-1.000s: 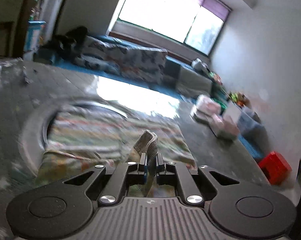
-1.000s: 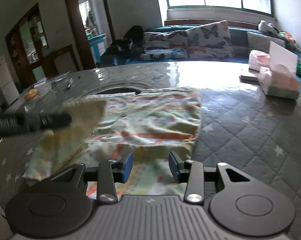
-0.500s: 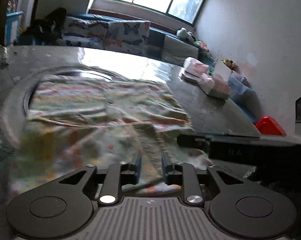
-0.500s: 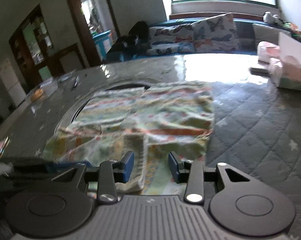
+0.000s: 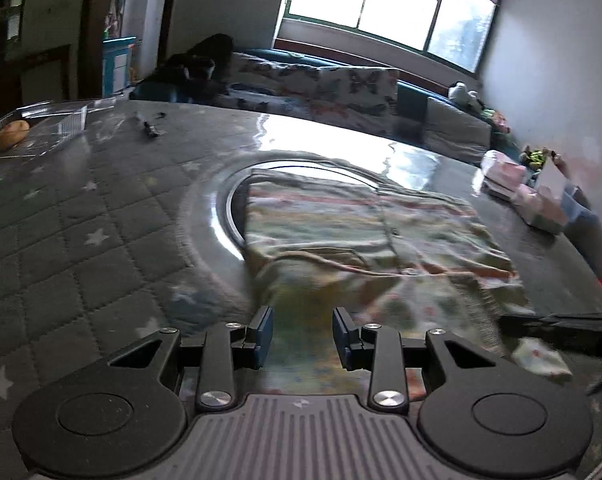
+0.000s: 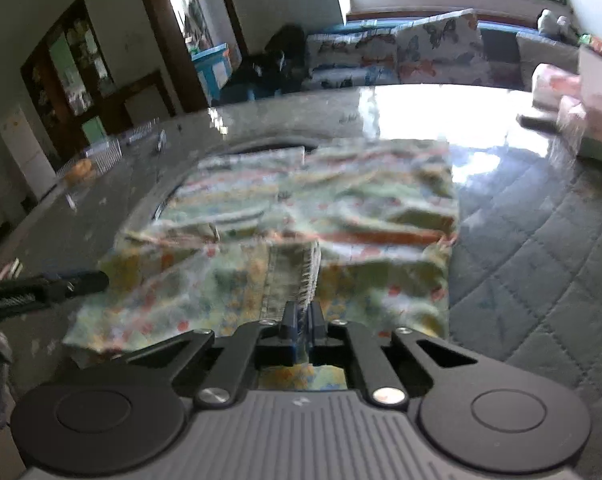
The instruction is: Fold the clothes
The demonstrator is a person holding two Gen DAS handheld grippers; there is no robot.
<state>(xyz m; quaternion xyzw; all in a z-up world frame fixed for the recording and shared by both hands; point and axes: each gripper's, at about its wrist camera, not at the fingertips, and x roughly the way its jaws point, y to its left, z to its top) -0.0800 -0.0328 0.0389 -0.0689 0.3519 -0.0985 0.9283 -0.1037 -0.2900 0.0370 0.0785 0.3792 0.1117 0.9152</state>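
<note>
A pale green garment with a floral and striped print [image 5: 365, 240] lies flat on the grey quilted table, also in the right wrist view [image 6: 341, 208]. My left gripper [image 5: 303, 334] is open and empty, just above the garment's near left edge. My right gripper [image 6: 301, 320] is shut on the garment's ribbed cuff [image 6: 307, 276] at the near edge. The left gripper's finger shows at the left of the right wrist view [image 6: 45, 286]; the right gripper's finger shows at the right of the left wrist view [image 5: 561, 322].
The table [image 5: 81, 220] has a round shiny ring [image 5: 221, 216] partly under the garment. Tissue packs and boxes [image 5: 537, 200] stand at the far right. A clear plastic tray with something orange [image 5: 17, 132] sits far left. A sofa [image 5: 341, 84] lies beyond.
My left gripper let go of the ribbed cuff, opened and moved to the garment's left side. My right gripper, open before, has closed on the cuff at the near edge.
</note>
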